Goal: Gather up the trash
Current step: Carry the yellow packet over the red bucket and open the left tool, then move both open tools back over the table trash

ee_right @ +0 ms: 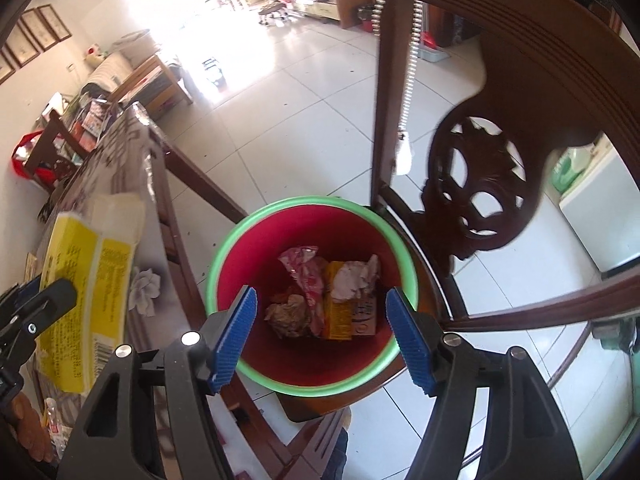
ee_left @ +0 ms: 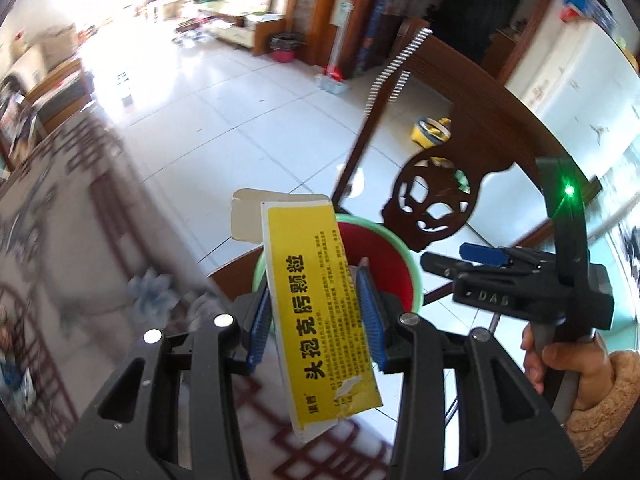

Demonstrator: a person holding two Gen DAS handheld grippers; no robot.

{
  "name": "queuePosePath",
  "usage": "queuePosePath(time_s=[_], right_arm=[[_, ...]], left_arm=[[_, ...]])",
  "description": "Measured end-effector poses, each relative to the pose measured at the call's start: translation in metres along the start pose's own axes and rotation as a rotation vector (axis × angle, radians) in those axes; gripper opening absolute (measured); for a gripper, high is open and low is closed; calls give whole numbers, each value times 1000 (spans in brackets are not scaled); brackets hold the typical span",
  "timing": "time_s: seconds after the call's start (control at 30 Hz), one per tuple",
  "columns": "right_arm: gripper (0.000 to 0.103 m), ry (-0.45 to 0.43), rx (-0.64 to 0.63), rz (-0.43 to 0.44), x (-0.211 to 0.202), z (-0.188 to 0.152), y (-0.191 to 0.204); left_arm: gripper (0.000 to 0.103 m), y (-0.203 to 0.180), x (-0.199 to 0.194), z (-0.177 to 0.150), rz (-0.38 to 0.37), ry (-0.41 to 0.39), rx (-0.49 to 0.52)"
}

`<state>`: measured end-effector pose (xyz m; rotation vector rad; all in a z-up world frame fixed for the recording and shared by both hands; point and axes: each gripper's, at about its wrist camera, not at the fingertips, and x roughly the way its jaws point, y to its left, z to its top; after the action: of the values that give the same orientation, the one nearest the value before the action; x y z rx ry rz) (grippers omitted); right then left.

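My left gripper is shut on a yellow medicine box with an open white flap, held just in front of the red bin with a green rim. In the right wrist view the same box is at the left, over the table edge. My right gripper is open and empty, right above the bin, which holds crumpled wrappers and a yellow carton. The right gripper also shows in the left wrist view, to the right of the bin.
The bin stands on the seat of a dark carved wooden chair. A table with a patterned cloth lies to the left, with clutter at its far end. White tiled floor stretches beyond.
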<state>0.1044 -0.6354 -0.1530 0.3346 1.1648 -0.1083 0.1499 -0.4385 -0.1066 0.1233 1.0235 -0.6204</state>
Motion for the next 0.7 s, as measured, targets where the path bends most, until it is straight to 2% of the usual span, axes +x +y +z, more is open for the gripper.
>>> queuePosePath(time_s=[0.03, 0.07, 0.13, 0.23, 0.33, 0.5, 0.7], right_arm=[[66, 0, 7, -5, -1, -1, -3], [66, -1, 12, -8, -2, -2, -5], [66, -2, 22, -14, -6, -6, -8], [66, -4, 30, -18, -11, -12, -11], [66, -3, 26, -13, -13, -16, -8], [66, -1, -27, 14, -18, -23, 19], [66, 2, -133, 64, -25, -37, 70]], left_arm=[[42, -5, 4, 3, -14, -5, 20], [58, -9, 7, 5, -26, -5, 34], [74, -13, 9, 8, -27, -20, 38], [74, -10, 6, 6, -45, -31, 11], [74, 1, -8, -2, -24, -44, -19], [74, 26, -41, -23, 47, -86, -81], [74, 67, -89, -65, 133, -123, -208]])
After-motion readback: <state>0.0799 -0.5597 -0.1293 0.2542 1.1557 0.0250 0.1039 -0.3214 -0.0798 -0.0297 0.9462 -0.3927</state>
